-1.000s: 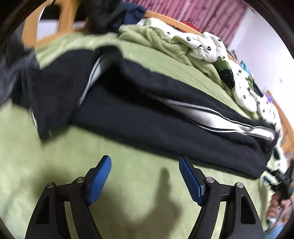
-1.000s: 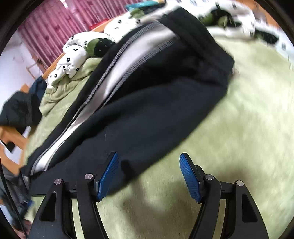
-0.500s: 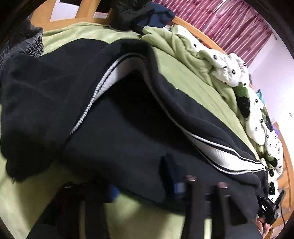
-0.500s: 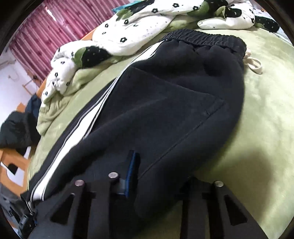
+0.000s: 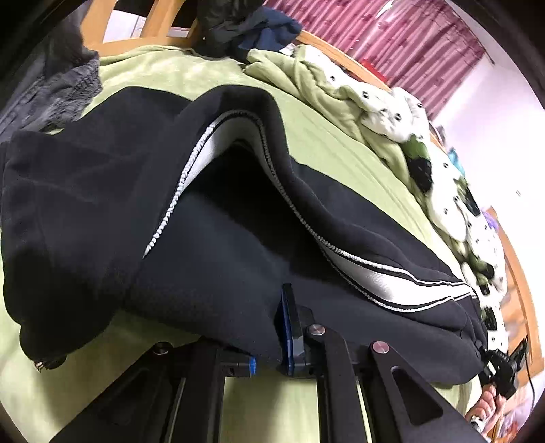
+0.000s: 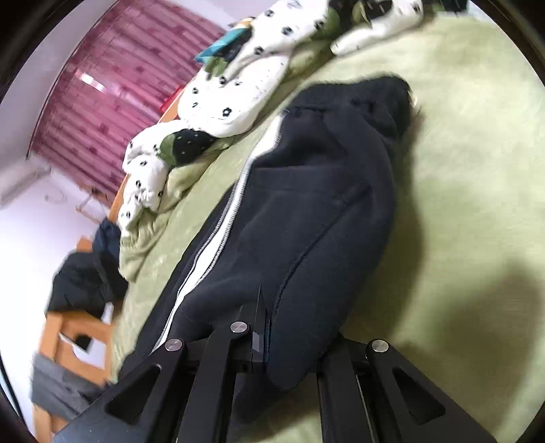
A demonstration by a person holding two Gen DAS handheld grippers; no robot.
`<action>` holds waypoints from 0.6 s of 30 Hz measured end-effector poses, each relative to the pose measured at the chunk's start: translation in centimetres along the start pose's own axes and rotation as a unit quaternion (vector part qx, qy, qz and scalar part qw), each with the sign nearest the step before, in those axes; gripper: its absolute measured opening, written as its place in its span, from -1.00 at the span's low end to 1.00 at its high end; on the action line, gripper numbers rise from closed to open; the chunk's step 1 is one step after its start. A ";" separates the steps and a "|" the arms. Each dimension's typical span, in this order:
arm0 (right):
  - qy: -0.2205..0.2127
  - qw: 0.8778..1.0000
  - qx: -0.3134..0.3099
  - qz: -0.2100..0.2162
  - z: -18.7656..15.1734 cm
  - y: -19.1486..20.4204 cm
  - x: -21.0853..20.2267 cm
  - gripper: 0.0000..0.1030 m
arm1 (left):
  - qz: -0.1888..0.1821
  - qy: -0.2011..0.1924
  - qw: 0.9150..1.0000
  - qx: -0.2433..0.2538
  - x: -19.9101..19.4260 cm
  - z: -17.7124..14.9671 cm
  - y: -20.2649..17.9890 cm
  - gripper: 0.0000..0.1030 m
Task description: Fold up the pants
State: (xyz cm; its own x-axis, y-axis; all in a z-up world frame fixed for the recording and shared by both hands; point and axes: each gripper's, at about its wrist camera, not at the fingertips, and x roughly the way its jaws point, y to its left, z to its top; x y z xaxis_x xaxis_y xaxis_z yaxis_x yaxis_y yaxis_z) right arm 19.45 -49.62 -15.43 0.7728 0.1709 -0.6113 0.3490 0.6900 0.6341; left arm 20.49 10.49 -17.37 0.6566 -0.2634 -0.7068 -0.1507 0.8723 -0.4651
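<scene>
Black pants point(image 5: 221, 245) with a white side stripe lie on a green bed cover point(image 5: 306, 133). My left gripper point(image 5: 269, 344) is shut on the near edge of the pants, lifting the fabric; one blue pad point(image 5: 284, 327) shows, the other is under the cloth. In the right wrist view the same pants point(image 6: 306, 211) stretch away to the waistband at the far end. My right gripper point(image 6: 289, 344) is shut on the pants' near edge, fabric bunched between the fingers. The right gripper also shows far right in the left wrist view point(image 5: 500, 371).
A white and green patterned quilt point(image 5: 391, 112) is bunched along the far side of the bed, also in the right wrist view point(image 6: 218, 105). Dark clothes point(image 5: 238, 27) hang on the wooden bed frame. Grey cloth point(image 5: 58, 92) lies at the left. Red curtains point(image 6: 115, 92) behind.
Both grippers moved in from open over the cover, closed on the near edge of the pants, and have lifted it.
</scene>
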 end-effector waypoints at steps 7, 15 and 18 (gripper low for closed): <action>0.006 0.999 -0.042 -0.022 -3.4 -5.1 -10.6 -0.90 | -0.005 0.020 0.998 0.051 -6.0 -8.2 -1.1 -0.77; 0.014 0.999 -0.002 -0.038 -4.0 -9.6 -13.2 -0.44 | 0.022 0.037 0.996 0.079 -6.2 -10.1 -1.9 -0.31; -0.030 0.998 -0.008 -0.062 -2.2 -10.1 -13.8 -0.05 | 0.037 0.023 0.995 0.088 -7.1 -10.7 -2.0 0.07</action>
State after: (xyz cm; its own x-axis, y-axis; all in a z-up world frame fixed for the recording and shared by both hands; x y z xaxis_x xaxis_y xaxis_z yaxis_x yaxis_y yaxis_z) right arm 4.08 -57.46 -14.44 0.7543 0.0410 -0.6552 0.4360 0.7149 0.5467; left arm 8.22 6.21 -17.10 0.6136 -0.2111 -0.7609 -0.0632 0.9474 -0.3138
